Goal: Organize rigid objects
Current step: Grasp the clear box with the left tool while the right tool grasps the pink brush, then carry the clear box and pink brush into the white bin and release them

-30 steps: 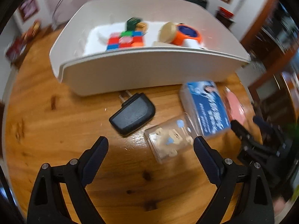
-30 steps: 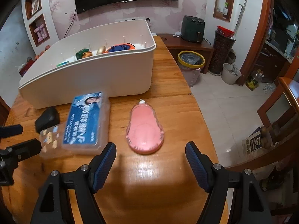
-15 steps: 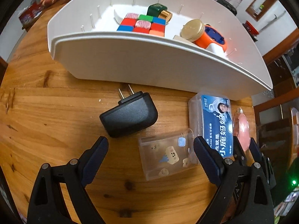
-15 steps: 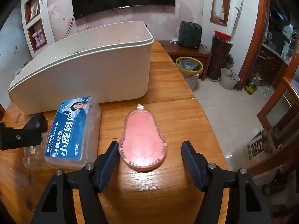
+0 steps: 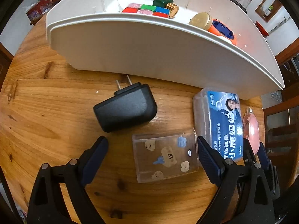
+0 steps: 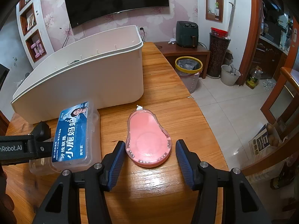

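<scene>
Pink tape dispenser [image 6: 148, 140] lies flat on the wooden table [image 6: 168, 183], between the fingers of the right gripper [image 6: 149, 155]; the jaws have just been closing, but gaps show on both sides and the pads are not yet touching it. Right view shows it whole; left view catches only a sliver [image 5: 251, 128] at the right edge, behind the blue-labelled floss box [image 5: 222, 123]. Left gripper [image 5: 152, 157] is wide open, holding nothing, with the clear sticker box [image 5: 165, 157] lying between its fingers, nearer the right one. Only the left view shows the black plug adapter [image 5: 125, 110] whole, prongs toward the white bin [image 5: 149, 54], and the bin's contents: colour cube [image 5: 147, 11], green bottle [image 5: 165, 2], gold lid [image 5: 200, 20], orange-blue item [image 5: 223, 30]. From the right view the bin wall [image 6: 84, 85] hides nearly all of these; sticker box and adapter are mostly covered by the left gripper body and floss box [image 6: 74, 132]. Orange-blue item is cut by the bin rim, can't tell what it is. Table edge runs close on the dispenser's right; bare table near the right gripper and left of the adapter.
</scene>
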`<state>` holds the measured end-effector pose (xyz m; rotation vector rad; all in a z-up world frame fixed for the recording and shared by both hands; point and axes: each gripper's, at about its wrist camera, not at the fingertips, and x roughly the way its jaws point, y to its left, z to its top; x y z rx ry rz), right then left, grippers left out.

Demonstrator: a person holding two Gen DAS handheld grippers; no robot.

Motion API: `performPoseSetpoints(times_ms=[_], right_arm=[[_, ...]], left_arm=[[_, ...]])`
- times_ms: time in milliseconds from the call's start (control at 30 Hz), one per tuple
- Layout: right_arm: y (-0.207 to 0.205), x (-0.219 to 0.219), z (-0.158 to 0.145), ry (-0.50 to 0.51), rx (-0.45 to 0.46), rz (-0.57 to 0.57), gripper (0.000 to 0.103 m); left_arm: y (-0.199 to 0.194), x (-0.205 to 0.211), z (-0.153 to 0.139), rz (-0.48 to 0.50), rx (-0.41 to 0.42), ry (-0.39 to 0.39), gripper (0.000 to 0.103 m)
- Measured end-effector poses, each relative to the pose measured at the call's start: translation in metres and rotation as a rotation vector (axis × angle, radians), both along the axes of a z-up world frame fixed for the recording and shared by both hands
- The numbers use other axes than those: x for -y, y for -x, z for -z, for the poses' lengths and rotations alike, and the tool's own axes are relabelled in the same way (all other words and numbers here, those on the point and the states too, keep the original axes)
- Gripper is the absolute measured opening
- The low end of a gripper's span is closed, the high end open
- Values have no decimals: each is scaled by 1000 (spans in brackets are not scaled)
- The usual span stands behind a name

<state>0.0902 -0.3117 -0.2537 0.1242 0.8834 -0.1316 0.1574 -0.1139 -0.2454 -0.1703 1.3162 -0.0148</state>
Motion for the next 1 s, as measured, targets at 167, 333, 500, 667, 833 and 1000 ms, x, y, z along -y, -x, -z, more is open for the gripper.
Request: performPoseSetpoints(times_ms=[167,333,500,667,833,1000], right_arm=[[-6,-7,1,48,-16,-9,58],[-4,-8,0,46,-12,6,51],[-2,-10,0,54,-13,11,50],[13,-11,-3,-1,-25,16,50],[31,-17,-21,-32,-2,0,50],[44,-33,-64,-34,61,-56,50]], left_arm=[[14,-5,4,9,4,-60,92],[29,-13,2,44,45,-127,66],[40,-32,0,78,61,-104,64],[53,-63,-9,70,89,-75,63],[64,-86,-41,44,150,-53,63],[65,-95,-88,54,224,-35,63]])
